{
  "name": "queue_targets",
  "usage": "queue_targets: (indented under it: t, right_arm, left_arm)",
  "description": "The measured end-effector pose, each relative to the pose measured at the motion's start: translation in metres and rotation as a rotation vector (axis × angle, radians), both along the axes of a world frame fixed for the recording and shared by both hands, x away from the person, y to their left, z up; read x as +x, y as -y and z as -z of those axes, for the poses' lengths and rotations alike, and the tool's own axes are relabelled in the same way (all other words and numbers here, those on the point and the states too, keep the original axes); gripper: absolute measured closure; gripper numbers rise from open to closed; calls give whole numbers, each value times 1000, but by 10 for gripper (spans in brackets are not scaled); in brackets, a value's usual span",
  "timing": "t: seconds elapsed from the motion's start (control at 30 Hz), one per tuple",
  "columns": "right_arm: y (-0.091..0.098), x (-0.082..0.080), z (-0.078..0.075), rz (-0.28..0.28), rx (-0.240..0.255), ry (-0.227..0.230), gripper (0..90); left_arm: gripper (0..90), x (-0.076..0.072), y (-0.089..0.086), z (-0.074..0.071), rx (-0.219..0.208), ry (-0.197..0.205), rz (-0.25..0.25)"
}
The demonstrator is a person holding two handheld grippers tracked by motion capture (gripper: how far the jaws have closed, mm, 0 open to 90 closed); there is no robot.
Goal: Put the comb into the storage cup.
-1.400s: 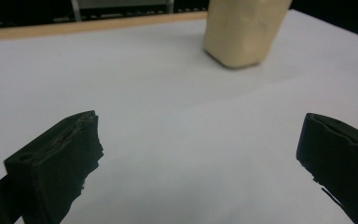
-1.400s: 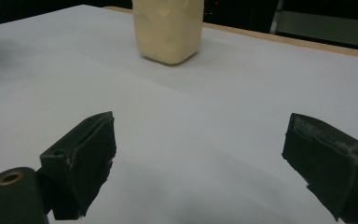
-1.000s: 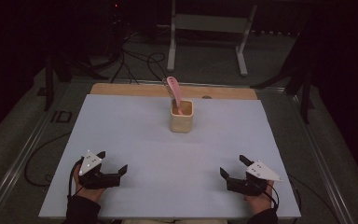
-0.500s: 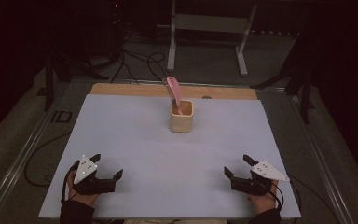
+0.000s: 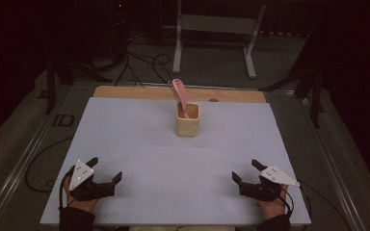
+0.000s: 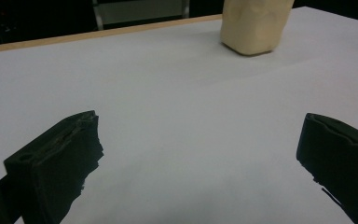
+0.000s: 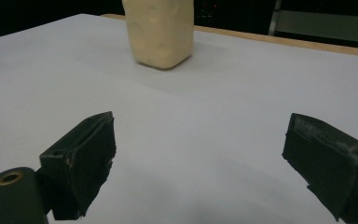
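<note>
A cream-coloured square cup (image 5: pixel 187 120) stands on the white table top (image 5: pixel 139 144), near the far middle. A pink flat utensil (image 5: pixel 180 96) leans out of it toward the back left. The cup (image 6: pixel 254 23) rises at the top right of the left gripper view, and the cup (image 7: pixel 160 30) stands at the top centre-left of the right gripper view. My left gripper (image 5: pixel 105 169) rests near the front left corner, open, nothing between its jaws. My right gripper (image 5: pixel 247 170) rests near the front right corner, open and holding nothing.
A wooden strip (image 5: pixel 125 92) runs along the table's far edge. Behind it stand a metal stand (image 5: pixel 214 29) and cables (image 5: pixel 139 62) on the dark floor. Dark frame legs (image 5: pixel 53 77) flank the table at left and right.
Both hands have drawn back toward the table's front edge, the left gripper drifting slightly outward to the left. Both grippers stay open. The cup and utensil have not moved.
</note>
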State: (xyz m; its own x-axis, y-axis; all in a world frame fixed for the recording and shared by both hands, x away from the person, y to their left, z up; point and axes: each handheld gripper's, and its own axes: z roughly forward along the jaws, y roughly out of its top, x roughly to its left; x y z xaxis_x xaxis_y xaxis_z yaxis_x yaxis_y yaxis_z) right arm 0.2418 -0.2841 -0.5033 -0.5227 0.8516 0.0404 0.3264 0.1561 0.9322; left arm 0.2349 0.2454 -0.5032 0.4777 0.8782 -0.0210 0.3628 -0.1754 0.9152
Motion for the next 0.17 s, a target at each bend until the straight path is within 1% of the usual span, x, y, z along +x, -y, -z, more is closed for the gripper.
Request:
queue_targets:
  t: [0.1,0.17]
  right_arm:
    - [0,0,0,7,0,-3,91]
    - [0,1,1,10,-7,-18,87]
  left_arm:
    - [0,1,-1,0,6,0,-15]
    - [0,2,-1,1,10,-4,-27]
